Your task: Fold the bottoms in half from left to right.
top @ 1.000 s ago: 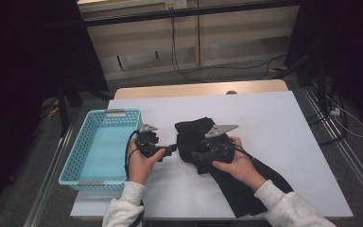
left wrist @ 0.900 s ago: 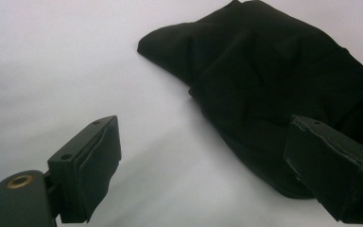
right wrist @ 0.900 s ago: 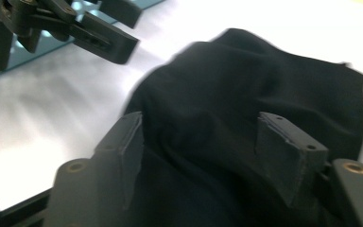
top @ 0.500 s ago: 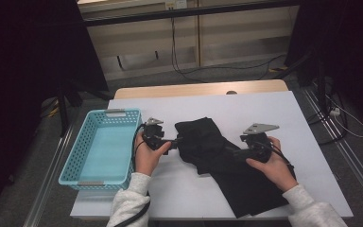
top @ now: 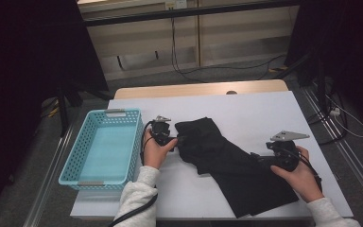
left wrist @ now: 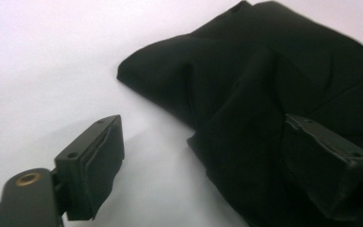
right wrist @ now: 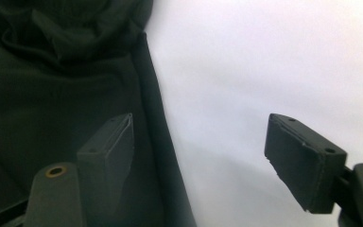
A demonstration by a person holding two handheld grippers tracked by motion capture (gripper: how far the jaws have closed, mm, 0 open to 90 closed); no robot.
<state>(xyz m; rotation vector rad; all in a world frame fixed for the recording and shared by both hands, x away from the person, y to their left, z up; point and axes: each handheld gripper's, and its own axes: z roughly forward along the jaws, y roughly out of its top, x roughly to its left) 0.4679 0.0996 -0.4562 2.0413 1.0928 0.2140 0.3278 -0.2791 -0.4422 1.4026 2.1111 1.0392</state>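
The left gripper (top: 178, 141) gapes wide at the cloth's (top: 236, 165) upper-left end, one jaw over the fabric, nothing clamped. The right gripper (top: 257, 158), whose jaws have just been opening, straddles the cloth's right edge, gripping nothing. The black cloth lies on the table (top: 264, 109), long axis running upper left to lower right. The basket (top: 71, 163) sits left, holding nothing.
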